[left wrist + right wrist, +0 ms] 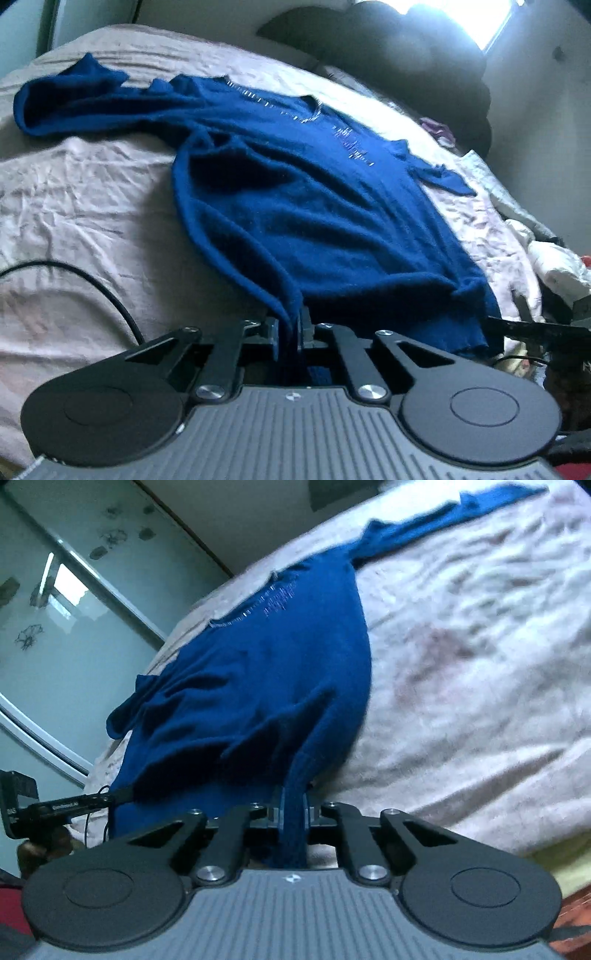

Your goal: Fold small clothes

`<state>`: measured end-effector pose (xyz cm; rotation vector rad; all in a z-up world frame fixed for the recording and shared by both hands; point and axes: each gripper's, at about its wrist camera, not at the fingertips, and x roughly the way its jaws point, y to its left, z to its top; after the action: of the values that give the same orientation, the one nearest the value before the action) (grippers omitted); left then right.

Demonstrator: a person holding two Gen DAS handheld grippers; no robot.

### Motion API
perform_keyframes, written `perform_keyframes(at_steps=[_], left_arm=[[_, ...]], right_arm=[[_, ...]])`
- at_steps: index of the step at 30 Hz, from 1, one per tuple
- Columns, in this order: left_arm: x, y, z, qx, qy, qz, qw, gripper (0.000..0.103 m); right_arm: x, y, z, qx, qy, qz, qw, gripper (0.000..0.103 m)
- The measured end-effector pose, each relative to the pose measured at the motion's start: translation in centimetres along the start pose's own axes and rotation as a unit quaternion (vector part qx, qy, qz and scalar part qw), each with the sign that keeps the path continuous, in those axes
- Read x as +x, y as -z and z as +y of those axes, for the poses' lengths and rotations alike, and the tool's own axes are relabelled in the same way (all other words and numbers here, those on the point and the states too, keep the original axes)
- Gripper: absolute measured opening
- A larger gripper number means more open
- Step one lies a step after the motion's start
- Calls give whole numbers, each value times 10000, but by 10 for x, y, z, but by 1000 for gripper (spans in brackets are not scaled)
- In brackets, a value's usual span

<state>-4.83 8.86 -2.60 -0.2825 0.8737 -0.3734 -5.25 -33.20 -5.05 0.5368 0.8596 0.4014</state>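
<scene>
Two grippers: both of mine were pinching the same blue sweater (pixel 295 206) along its bottom hem
Left gripper (pixel 289 332): jaws clamped together on a bunched fold of the hem, cloth running down between them
Right gripper (pixel 293 805): jaws closed on another strip of the hem, pulled up into a ridge
Sweater: spread on the bed, neckline away from me, silvery beading across the chest
Far sleeve (pixel 70 99): rumpled, stretched out over the sheet
Other sleeve (pixel 443 524): trailed off toward the far edge of the bed
Bed sheet (pixel 92 192): pale pink, pretty wrinkled, under the whole sweater
Black cable (pixel 122 314): curved over the sheet just beside my left gripper
Extras: glass door (pixel 55 627) with flower prints beyond the bed
</scene>
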Motion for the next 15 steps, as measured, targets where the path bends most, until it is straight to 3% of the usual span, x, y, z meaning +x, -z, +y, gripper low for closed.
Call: perform_keyframes(at_steps=[4, 7, 9, 11, 13, 15], left_arm=[[-25, -3, -4, -17, 323, 0, 9995, 7], [-35, 0, -7, 150, 416, 270, 9987, 7], [-29, 8, -7, 291, 330, 528, 9976, 7], [-20, 14, -7, 436, 93, 773, 9960, 7], [-22, 13, -7, 524, 88, 830, 9951, 18], [-34, 5, -10, 676, 4, 647, 9956, 25]], right_arm=[[-29, -11, 8, -210, 118, -322, 9992, 7], [-45, -13, 13, -464, 318, -246, 9981, 7], [-41, -9, 18, -820, 646, 149, 9944, 7], [-26, 1, 23, -1306, 1178, 719, 9818, 7], [-24, 2, 27, -1499, 1459, 764, 9749, 8], [-33, -8, 34, -1496, 1600, 359, 9751, 8]])
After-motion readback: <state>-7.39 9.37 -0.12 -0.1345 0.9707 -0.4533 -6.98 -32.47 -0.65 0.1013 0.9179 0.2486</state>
